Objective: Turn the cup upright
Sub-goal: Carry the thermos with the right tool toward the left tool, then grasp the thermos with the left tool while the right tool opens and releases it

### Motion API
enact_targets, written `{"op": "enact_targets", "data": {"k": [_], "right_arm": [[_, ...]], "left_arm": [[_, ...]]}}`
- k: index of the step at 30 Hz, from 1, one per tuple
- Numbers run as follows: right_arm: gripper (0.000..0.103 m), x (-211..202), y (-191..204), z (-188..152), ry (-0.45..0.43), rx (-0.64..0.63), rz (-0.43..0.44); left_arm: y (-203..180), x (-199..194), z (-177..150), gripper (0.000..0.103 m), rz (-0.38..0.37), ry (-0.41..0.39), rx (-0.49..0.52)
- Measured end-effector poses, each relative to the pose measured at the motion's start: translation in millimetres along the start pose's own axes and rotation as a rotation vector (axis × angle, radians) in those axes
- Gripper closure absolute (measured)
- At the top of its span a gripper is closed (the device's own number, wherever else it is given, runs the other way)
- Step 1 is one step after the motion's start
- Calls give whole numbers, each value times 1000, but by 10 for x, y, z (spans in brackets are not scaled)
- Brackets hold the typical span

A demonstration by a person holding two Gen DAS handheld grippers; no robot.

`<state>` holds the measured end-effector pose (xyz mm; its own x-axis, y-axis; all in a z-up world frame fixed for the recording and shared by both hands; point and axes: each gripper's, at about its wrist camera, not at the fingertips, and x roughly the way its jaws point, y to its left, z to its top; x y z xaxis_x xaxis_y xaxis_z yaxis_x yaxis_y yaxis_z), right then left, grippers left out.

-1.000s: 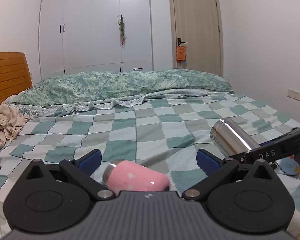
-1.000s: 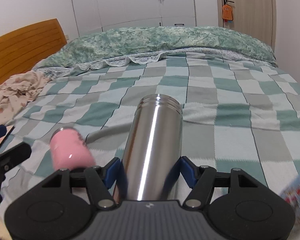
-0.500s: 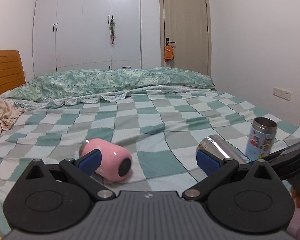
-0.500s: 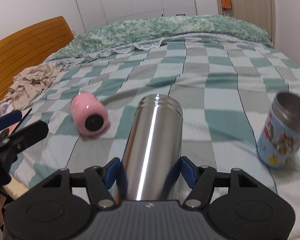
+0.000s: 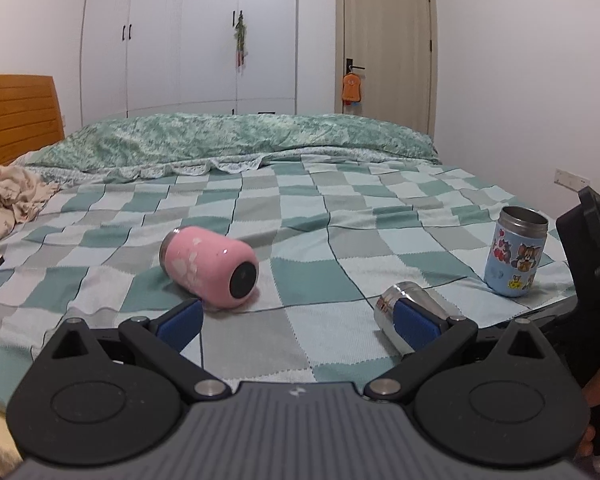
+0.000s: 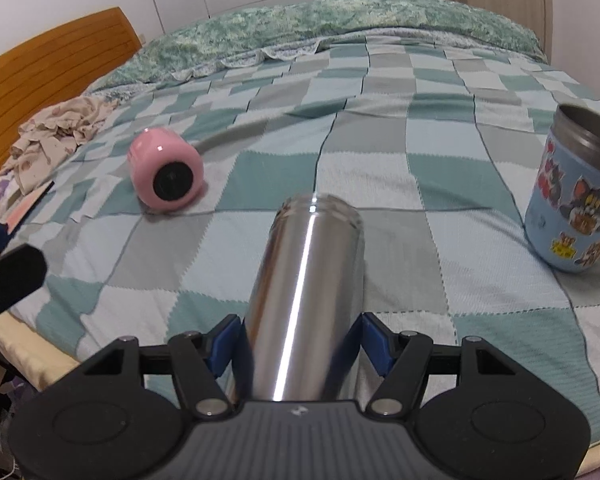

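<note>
Bedroom light falls on a bed (image 5: 340, 320) covered by a green-and-grey checked blanket, with white wardrobe doors (image 5: 188, 40) and a closed door (image 5: 384, 40) behind. Over the last second the pink cup (image 5: 210, 268) has rolled away from the left gripper (image 5: 296, 320) and turned its dark base toward the cameras; it now lies on its side, apart from and ahead of the left jaws, which are spread wide with nothing between them. The right gripper (image 6: 300, 346) has come down from mid-air, and the steel tumbler (image 6: 304, 300) it pinches by the lower body now lies low and nearly flat along the blanket, mouth pointing away. So the steel tumbler seems to be the cup in hand, held but not yet stood up, and raising its mouth end looks like the next step. A cartoon-printed cup (image 6: 572, 196) already stands upright off to the right, well apart from the pink one. Rumpled floral fabric (image 6: 56, 136) lies near the wooden headboard (image 6: 40, 64). The soft blanket may let a tall tumbler tip when set down.
</note>
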<state>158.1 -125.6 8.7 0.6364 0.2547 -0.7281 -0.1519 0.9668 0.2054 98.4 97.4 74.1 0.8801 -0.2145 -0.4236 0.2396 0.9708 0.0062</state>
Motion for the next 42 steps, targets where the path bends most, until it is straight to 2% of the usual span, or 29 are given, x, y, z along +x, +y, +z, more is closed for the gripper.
{"op": "enact_targets", "data": {"k": [5, 10, 12, 14, 15, 16, 21, 27, 33, 42], "right_arm": [[38, 21, -41, 3, 2, -1, 15], [40, 112, -98, -17, 54, -4, 47], [39, 67, -131, -21, 39, -11, 60], [27, -31, -179, 4, 7, -24, 78], [16, -95, -219, 22, -12, -28, 90], [11, -174, -264, 44, -37, -34, 104], [0, -515, -583, 134, -132, -65, 147], [0, -703, -1118, 144, -185, -150, 123], [0, -707, -1646, 96, -188, -188, 90], [0, -650, -2134, 26, -204, -237, 39]], "left_arm": [[-41, 13, -13, 0, 15, -1, -7], [-138, 35, -15, 0, 33, 6, -12], [-183, 31, -7, 0, 41, 5, -13], [-235, 21, 5, 0, 50, 5, -12], [-265, 17, 12, 0, 56, 4, -12], [-296, 12, 20, 0, 60, 4, -13], [-501, 24, 57, 0, 84, 19, -12], [-789, 130, 103, 0, 103, 69, -28], [-1052, 282, 129, 0, 109, 133, -28], [-1279, 742, 192, 0, 123, 275, -52]]}}
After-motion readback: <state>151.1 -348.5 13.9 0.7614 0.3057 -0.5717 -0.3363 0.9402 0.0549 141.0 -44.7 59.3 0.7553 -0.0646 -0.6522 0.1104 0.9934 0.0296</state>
